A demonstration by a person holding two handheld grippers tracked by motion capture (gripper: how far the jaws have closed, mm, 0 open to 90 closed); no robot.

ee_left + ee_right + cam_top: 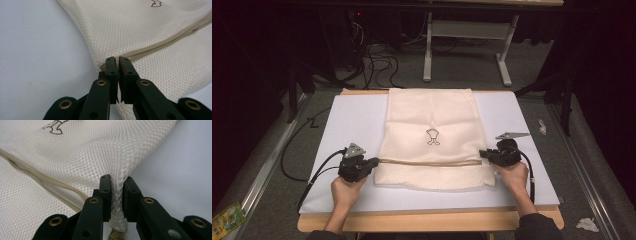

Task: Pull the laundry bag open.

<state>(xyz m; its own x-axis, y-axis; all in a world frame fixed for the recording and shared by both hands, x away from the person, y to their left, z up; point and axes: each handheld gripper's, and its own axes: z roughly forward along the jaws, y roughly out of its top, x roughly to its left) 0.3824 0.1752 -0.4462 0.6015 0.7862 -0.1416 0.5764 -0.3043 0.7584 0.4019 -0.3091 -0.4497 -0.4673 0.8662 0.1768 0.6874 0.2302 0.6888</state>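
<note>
A cream mesh bag lies flat on the white mat, with a small brown emblem at its middle and a beige zipper line running across near the front. My left gripper is shut on the bag's left edge at the zipper end. My right gripper is shut on the bag's right edge, mesh bunched between its jaws. The mesh bag spreads away from the left jaws, and the mesh bag lifts slightly at the right pinch.
The mat covers a wooden table. Behind the table stand a white table frame and tangled cables on the grey floor. Crumpled scraps lie on the floor at right, a green packet at left.
</note>
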